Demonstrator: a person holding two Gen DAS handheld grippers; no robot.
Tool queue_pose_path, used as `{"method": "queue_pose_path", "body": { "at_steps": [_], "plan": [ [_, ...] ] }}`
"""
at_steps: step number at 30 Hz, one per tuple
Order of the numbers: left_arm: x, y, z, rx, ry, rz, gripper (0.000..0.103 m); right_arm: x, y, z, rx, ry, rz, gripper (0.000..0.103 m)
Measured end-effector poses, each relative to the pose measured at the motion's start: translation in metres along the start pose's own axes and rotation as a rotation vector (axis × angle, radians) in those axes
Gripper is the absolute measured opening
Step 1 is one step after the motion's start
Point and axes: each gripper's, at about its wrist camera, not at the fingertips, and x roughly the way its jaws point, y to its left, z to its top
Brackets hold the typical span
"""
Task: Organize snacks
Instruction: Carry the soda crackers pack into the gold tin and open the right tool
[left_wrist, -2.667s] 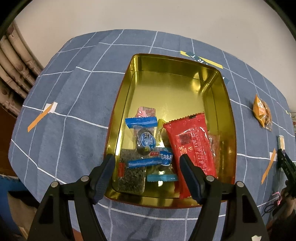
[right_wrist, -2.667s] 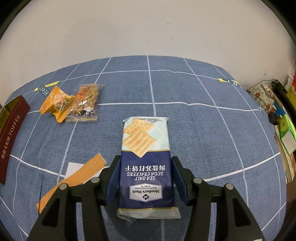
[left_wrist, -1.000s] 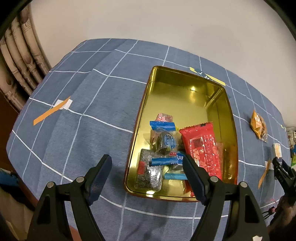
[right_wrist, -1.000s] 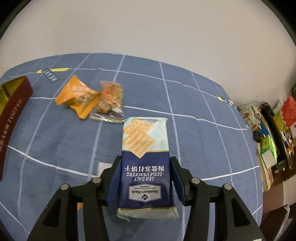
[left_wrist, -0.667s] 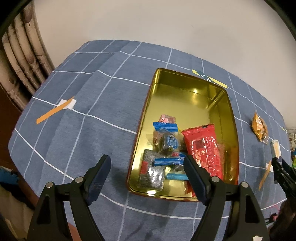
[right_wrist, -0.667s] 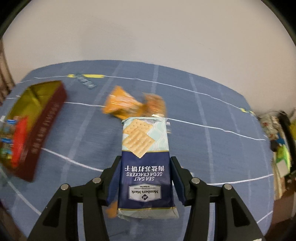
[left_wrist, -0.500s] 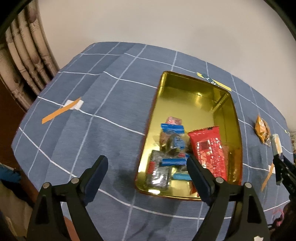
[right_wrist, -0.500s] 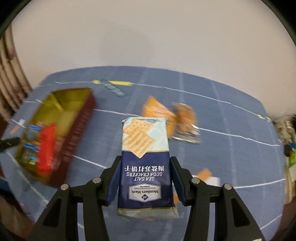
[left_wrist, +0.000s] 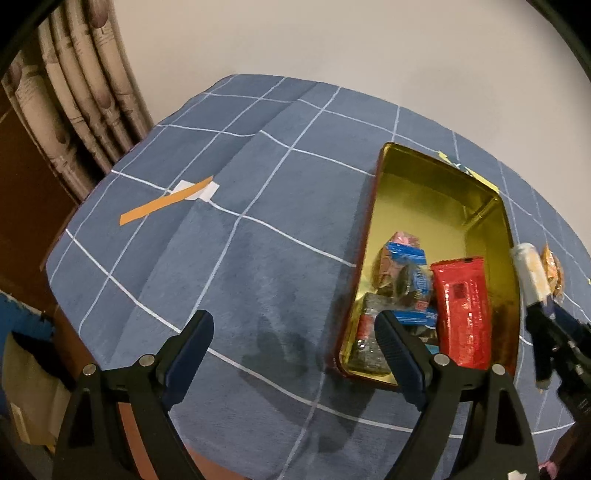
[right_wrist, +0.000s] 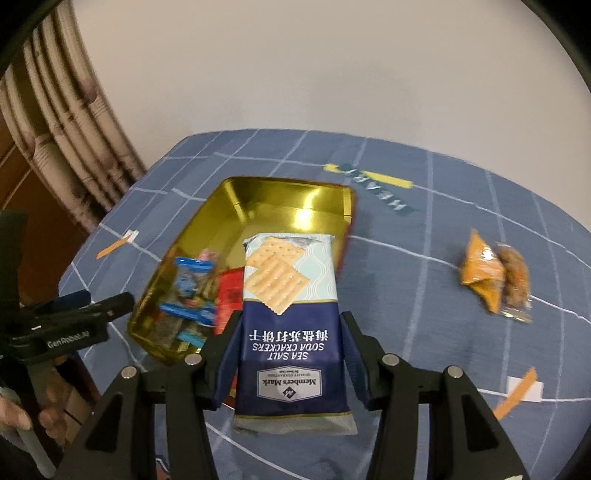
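The cracker packet is clamped in the right claw, its long axis along the fingers, above the tin. The left claw is held apart, beside the tin.

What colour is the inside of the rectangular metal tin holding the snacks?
Shiny gold inside the rectangular metal tin, dark red outside; clearest in the left wrist view.

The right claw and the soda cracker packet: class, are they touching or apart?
Touching. The right wrist view shows the right claw shut on the soda cracker packet, both blue fingers pressed against its sides.
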Motion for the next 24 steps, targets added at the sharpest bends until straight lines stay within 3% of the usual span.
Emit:
{"method": "queue_pose_path", "body": {
  "at_steps": [5,24],
  "plan": [
    [0.0,0.001,0.0,0.004,-0.005,0.031,0.086,0.023,0.016,0.002,-0.01,0.034,0.021,0.052],
    [0.002,-0.005,-0.002,0.017,0.014,0.014,0.086,0.058,0.025,0.004,0.031,0.092,0.039,0.054]
  ]
}}
